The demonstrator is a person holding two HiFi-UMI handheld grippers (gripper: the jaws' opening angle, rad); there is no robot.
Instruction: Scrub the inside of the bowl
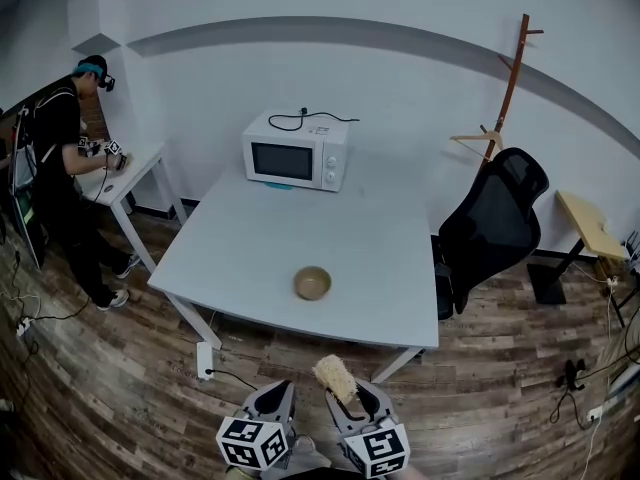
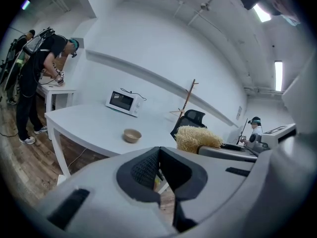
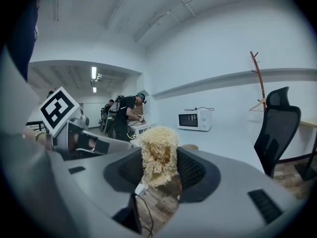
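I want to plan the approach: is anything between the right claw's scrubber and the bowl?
Nothing visible does. The bowl sits alone on the table, near its front edge; only bare surface and floor lie between it and the scrubber in the right claw.

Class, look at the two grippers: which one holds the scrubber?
The right gripper, its jaws clamped on the pale, stringy scrubber; the left gripper is shut on nothing.
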